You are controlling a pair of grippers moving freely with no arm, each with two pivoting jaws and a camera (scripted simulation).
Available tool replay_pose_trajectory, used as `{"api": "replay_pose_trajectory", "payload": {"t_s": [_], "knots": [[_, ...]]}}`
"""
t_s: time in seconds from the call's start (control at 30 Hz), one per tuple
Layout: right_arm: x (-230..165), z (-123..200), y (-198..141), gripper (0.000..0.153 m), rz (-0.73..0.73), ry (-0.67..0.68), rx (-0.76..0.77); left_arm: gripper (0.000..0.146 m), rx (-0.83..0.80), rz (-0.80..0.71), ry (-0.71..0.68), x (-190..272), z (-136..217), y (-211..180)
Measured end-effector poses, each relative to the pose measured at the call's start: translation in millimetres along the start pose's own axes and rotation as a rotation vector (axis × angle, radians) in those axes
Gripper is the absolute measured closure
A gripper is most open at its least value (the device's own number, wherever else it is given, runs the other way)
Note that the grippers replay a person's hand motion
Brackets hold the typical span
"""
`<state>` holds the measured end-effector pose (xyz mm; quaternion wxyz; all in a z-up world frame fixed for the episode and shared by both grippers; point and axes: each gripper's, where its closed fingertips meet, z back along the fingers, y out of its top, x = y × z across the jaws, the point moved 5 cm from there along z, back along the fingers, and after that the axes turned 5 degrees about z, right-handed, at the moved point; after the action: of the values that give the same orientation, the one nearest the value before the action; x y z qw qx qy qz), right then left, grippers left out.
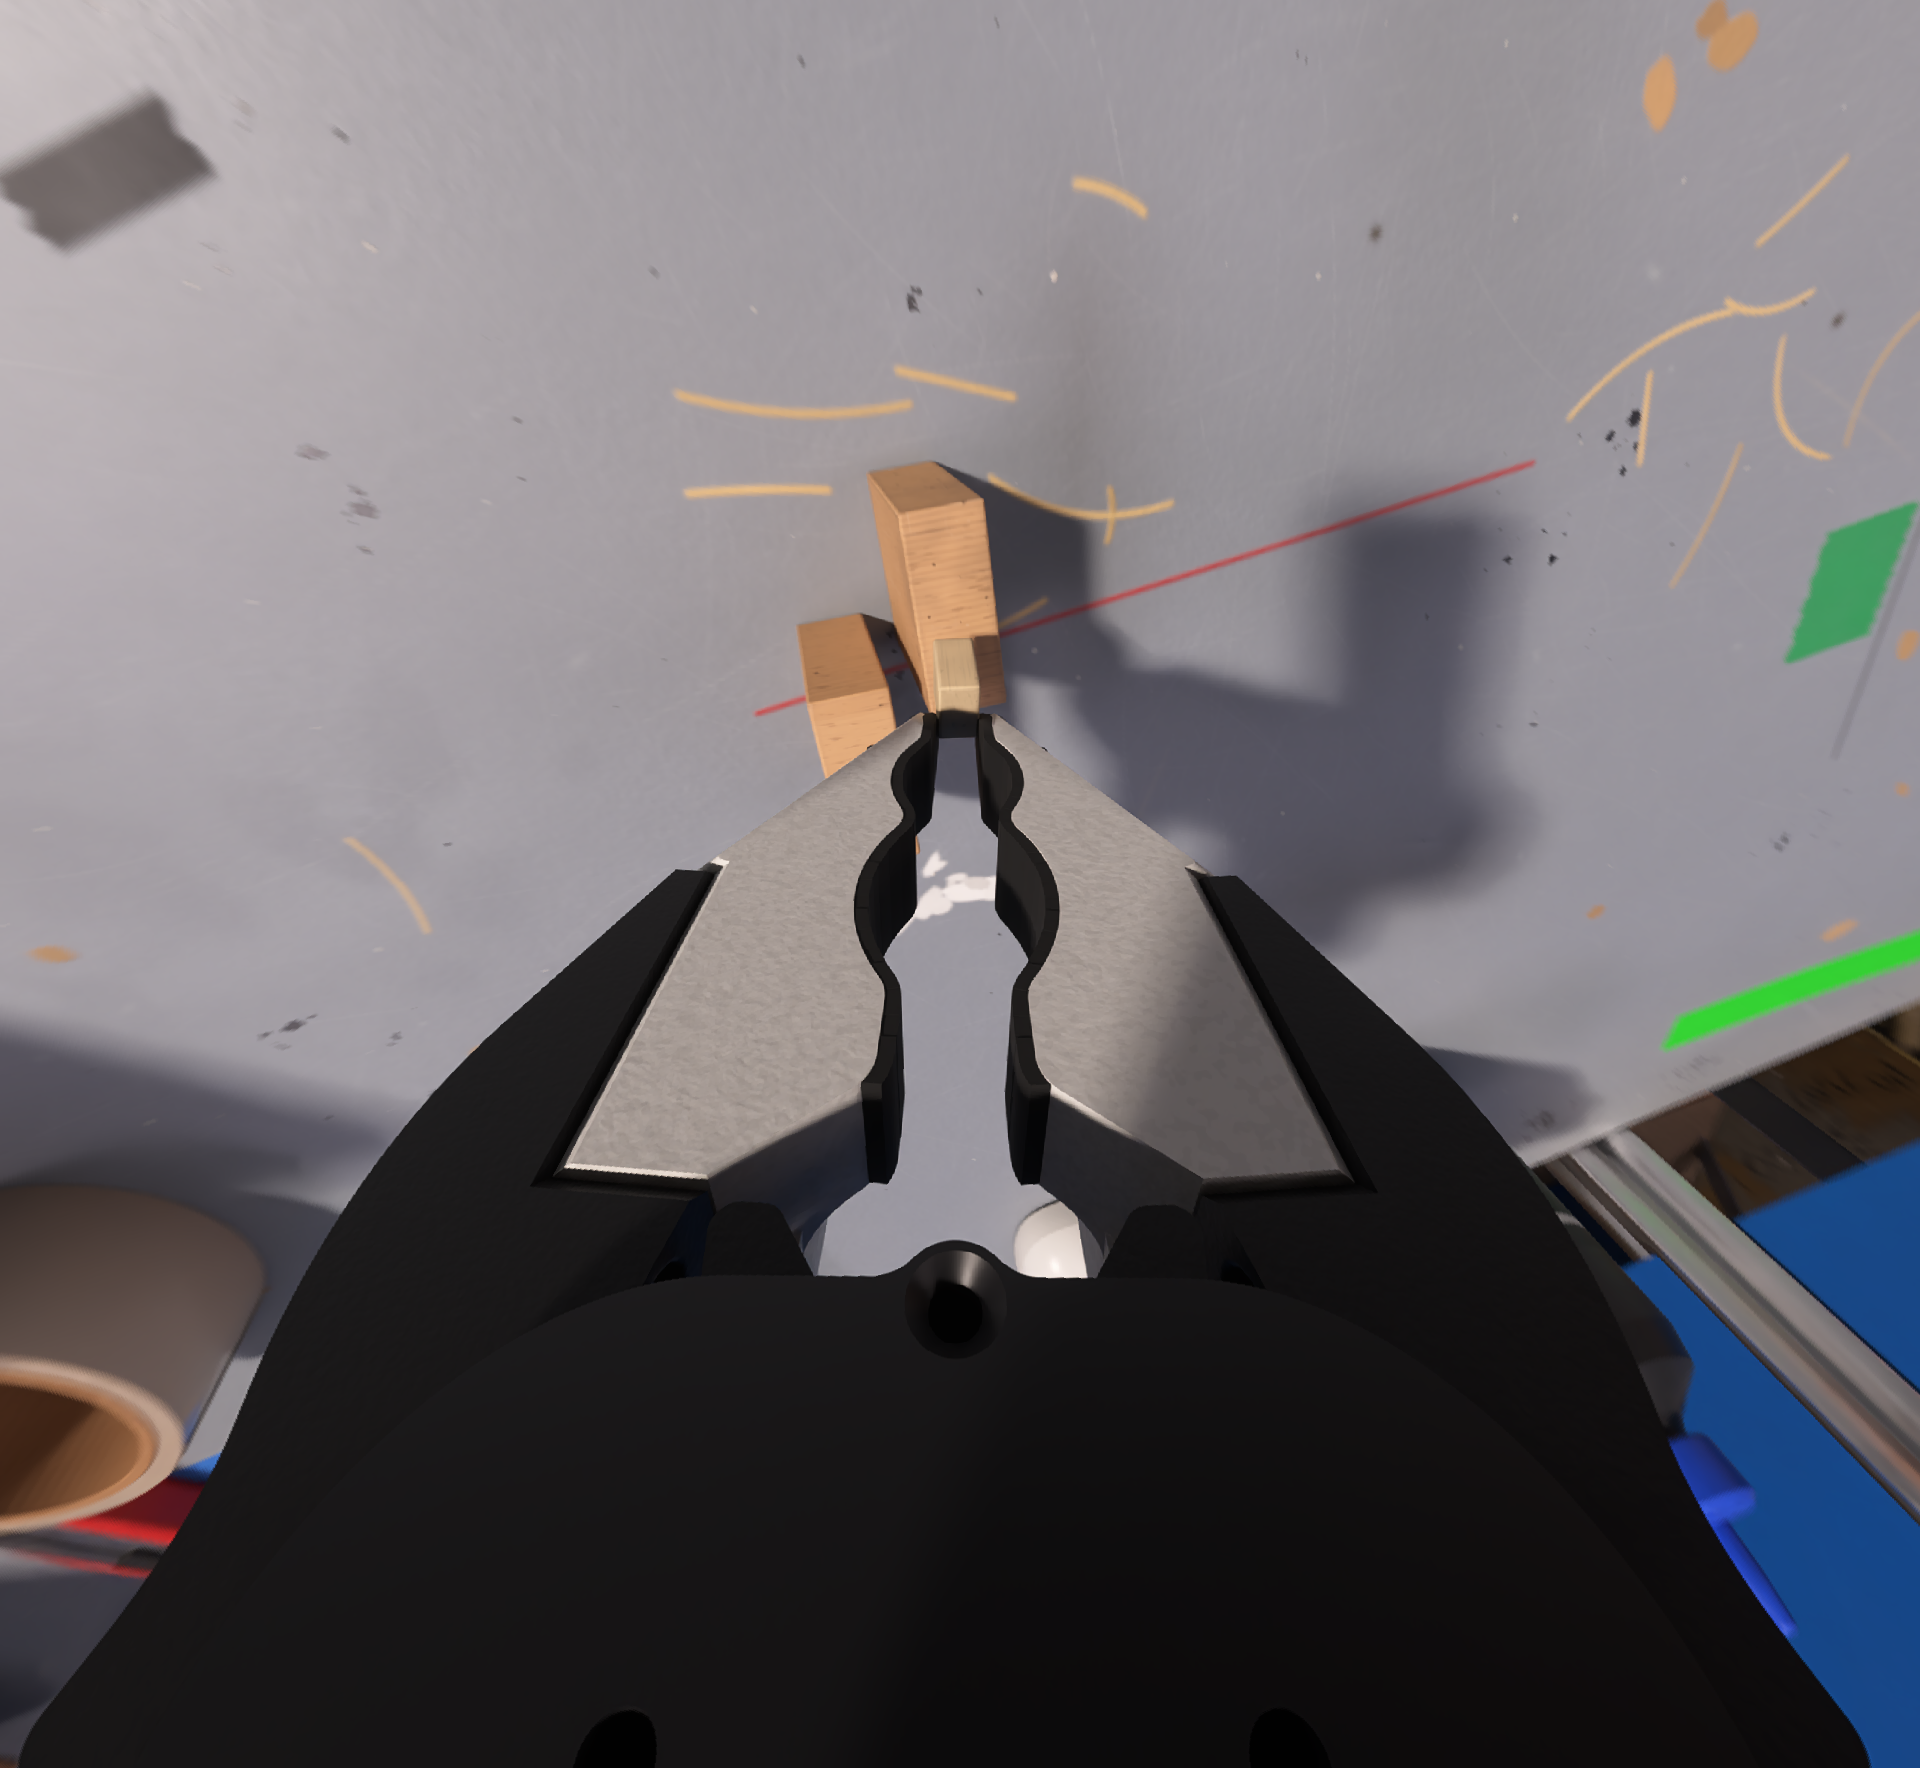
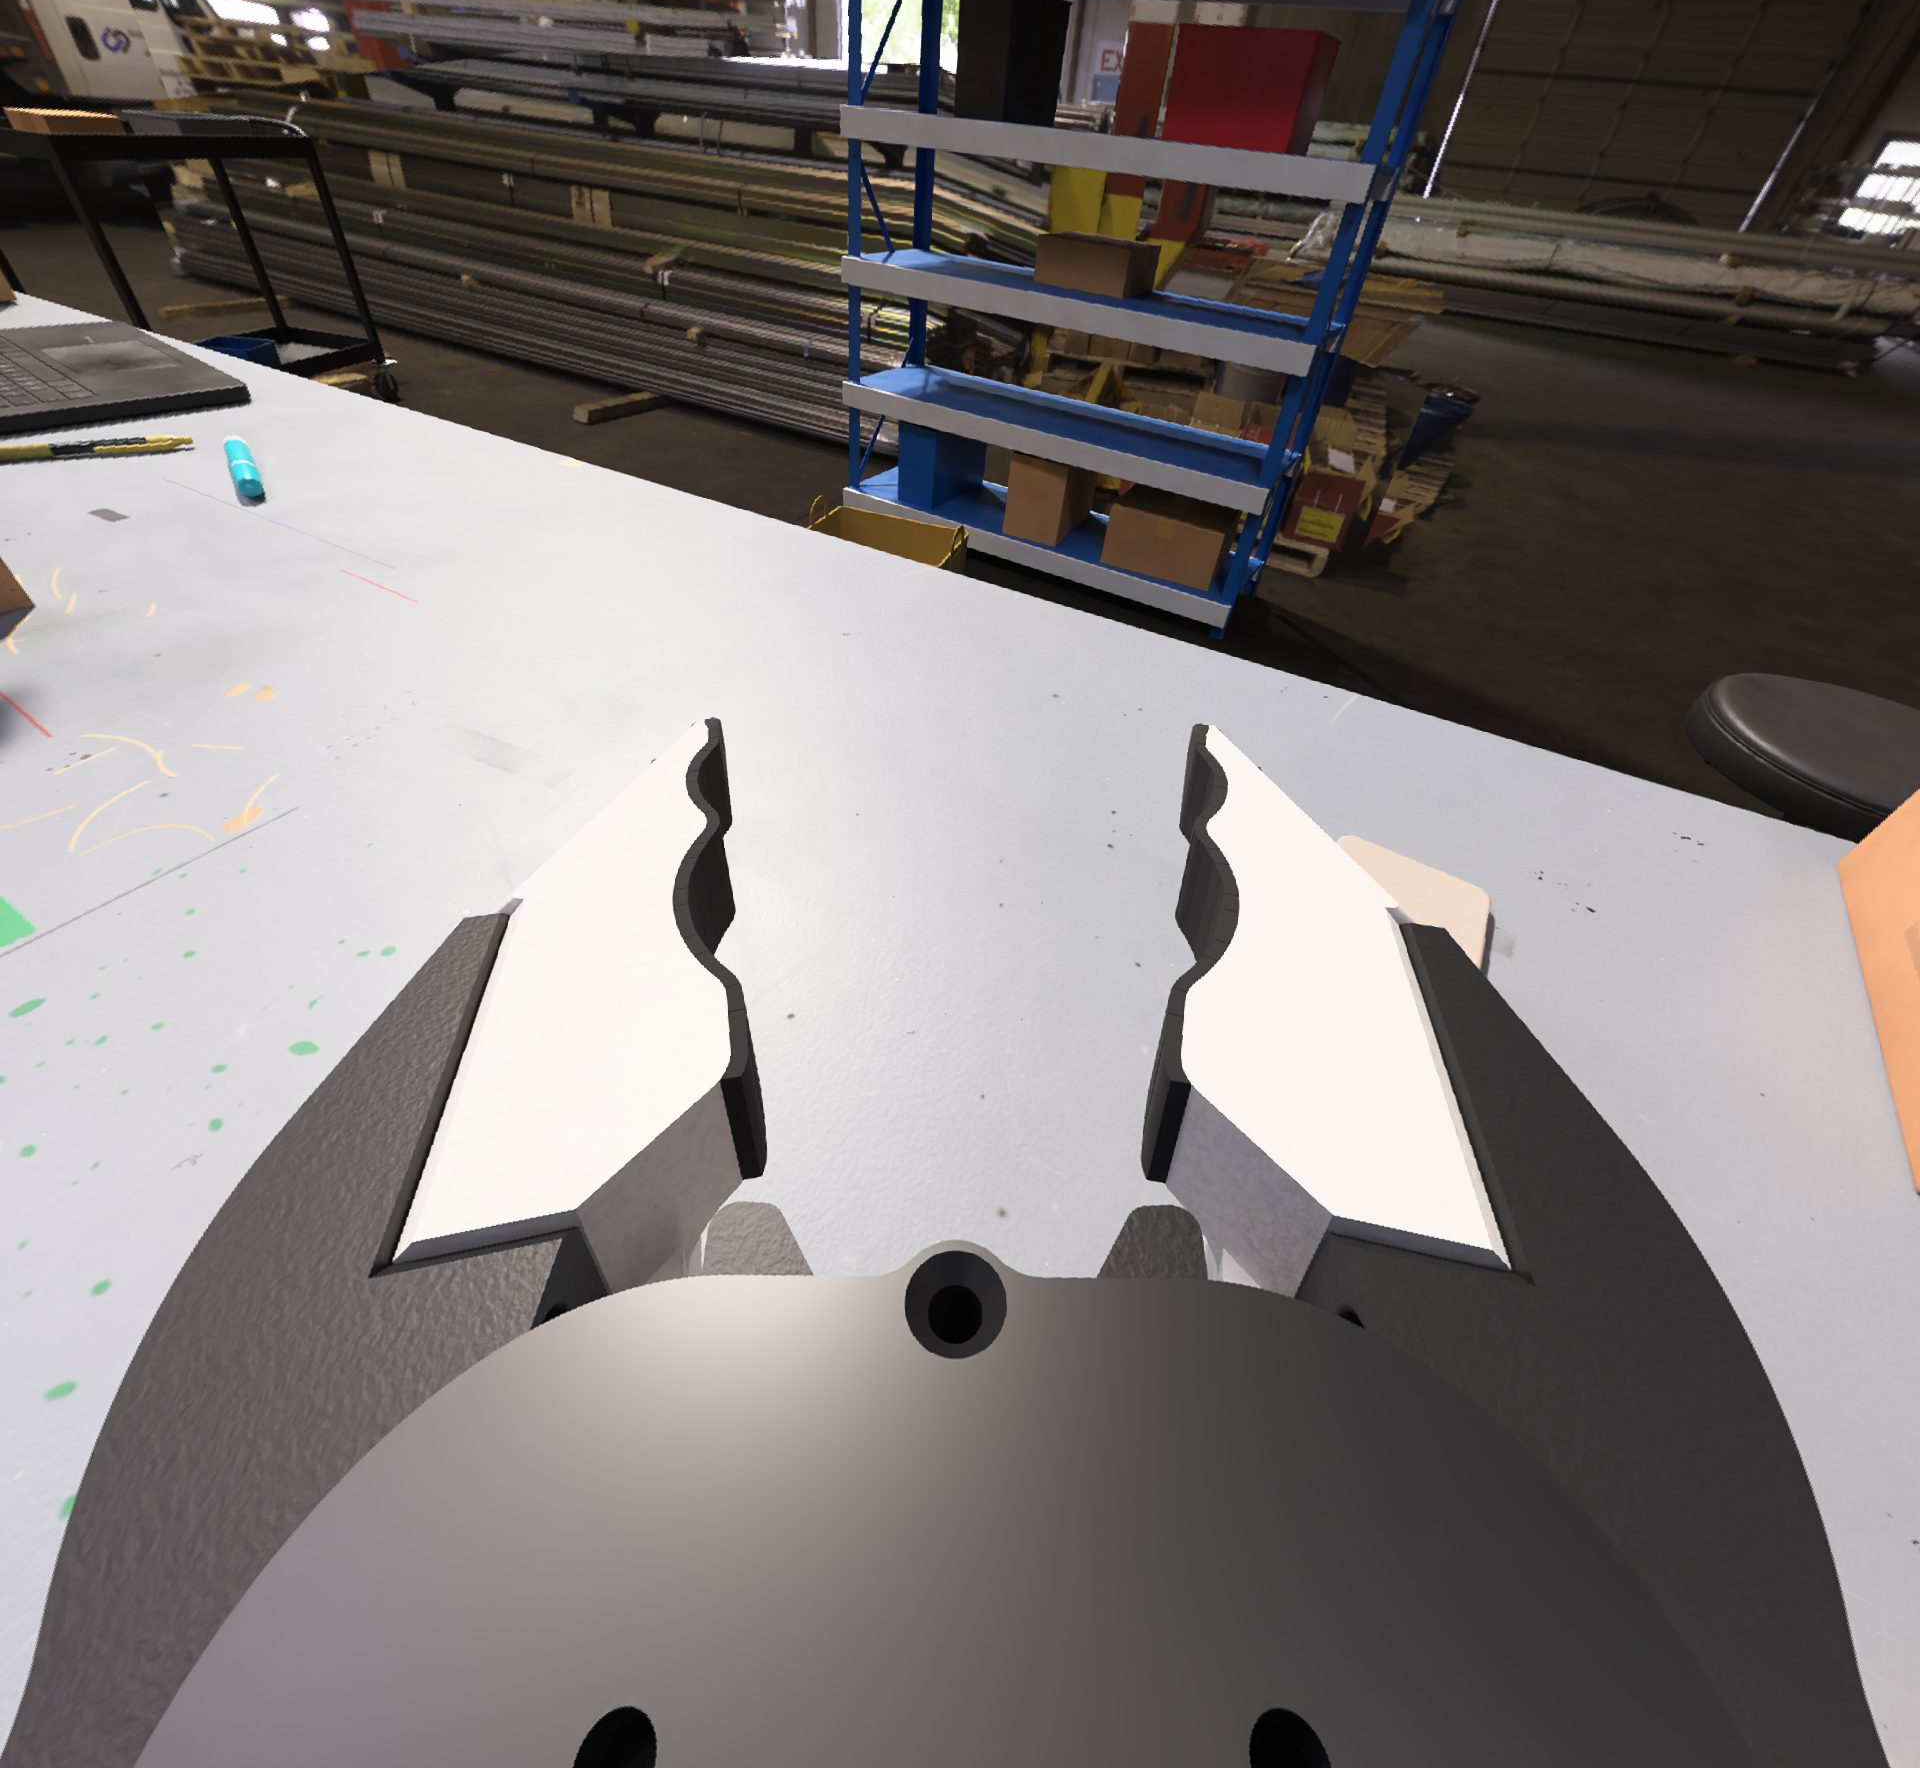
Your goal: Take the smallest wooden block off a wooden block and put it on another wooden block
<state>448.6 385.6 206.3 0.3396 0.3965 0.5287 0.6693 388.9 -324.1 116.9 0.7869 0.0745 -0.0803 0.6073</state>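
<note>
In the left wrist view, three wooden blocks are on the grey table (image 1: 520,575). A tall block (image 1: 940,565) stands upright, and a shorter block (image 1: 847,690) is left of it. The smallest, paler block (image 1: 958,688) sits right at my fingertips, in front of the tall block's lower part. My left gripper (image 1: 958,726) is closed down to a narrow gap on this small block. I cannot tell whether the block rests on anything. My right gripper (image 2: 954,731) is wide open and empty over bare table, far from the blocks.
A tape roll (image 1: 83,1386) lies at lower left, and the table edge (image 1: 1714,1105) runs at lower right. The right wrist view shows a laptop (image 2: 94,373), a teal marker (image 2: 244,468), a beige card (image 2: 1439,897), an orange board (image 2: 1891,970) and a stool (image 2: 1808,742).
</note>
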Motion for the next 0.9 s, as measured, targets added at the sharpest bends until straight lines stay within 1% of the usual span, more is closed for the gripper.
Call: {"api": "replay_pose_trajectory", "payload": {"t_s": [0.1, 0.2, 0.53, 0.77, 0.9], "knots": [[-0.2, 0.3, -0.4, 0.065, -0.001, -0.001, 0.001, 0.139, 0.038, -0.013, 0.101, 2.1, 12.1, 4.1], [0.2, 0.5, -0.6, 0.065, -0.004, -0.001, 0.005, 0.139, 0.056, 0.002, 0.147, 5.4, 18.8, 5.2], [0.4, 3.0, -0.7, 0.065, -0.006, 0.002, 0.012, 0.139, 0.108, 0.076, 0.188, 5.1, 25.3, 5.3], [1.7, 7.1, -2.6, 0.065, -0.013, -0.001, 0.025, 0.139, 0.156, 0.065, 0.29, 11.7, 35.2, 9.0], [3.5, 9.6, -5.1, 0.065, -0.019, -0.001, 0.028, 0.139, 0.161, 0.075, 0.304, 11.1, 34.2, 9.8]]}}
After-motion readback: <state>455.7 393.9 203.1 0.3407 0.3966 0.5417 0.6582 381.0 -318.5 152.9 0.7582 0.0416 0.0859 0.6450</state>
